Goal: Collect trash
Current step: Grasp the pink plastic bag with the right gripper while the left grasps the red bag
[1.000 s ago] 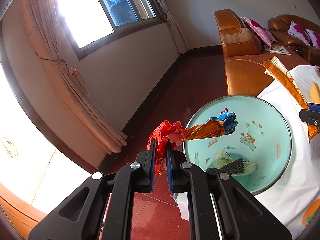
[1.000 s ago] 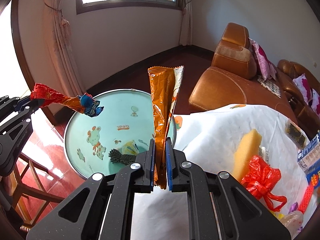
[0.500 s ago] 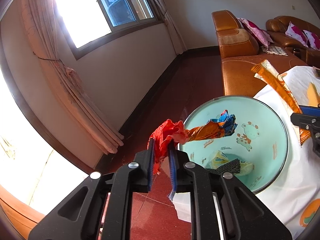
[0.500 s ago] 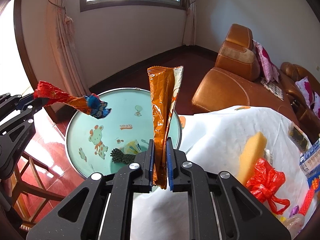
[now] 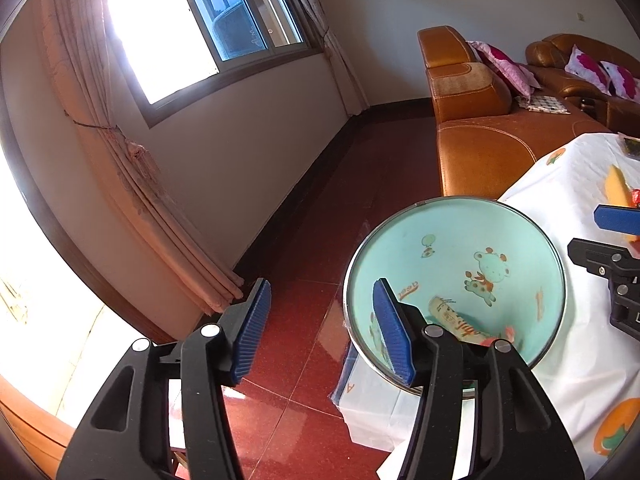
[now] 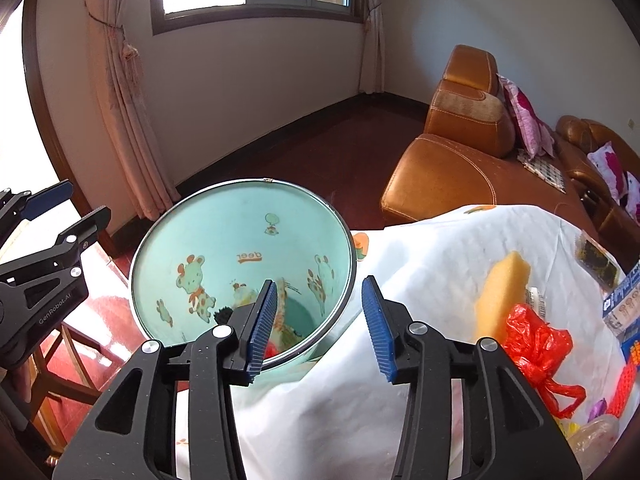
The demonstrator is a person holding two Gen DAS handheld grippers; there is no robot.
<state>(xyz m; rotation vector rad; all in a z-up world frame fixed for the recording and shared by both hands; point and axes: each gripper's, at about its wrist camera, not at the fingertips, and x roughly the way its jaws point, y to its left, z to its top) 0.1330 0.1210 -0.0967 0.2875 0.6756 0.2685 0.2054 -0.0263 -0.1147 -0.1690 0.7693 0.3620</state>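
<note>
The left tongs [image 5: 320, 330] and the right tongs [image 6: 318, 326] both stand spread, their jaws opening, with nothing between them. Just ahead of and below both pairs is the mint-green bin [image 6: 224, 220] at the table's [image 6: 420, 264] edge; the wrappers [image 5: 456, 322] lie down at its bottom. To the right of the right tongs, on the table, lie a yellow sponge [image 6: 500, 292] and a red plastic bag [image 6: 536, 344]. Beyond stands a brown sofa [image 6: 452, 160].
</note>
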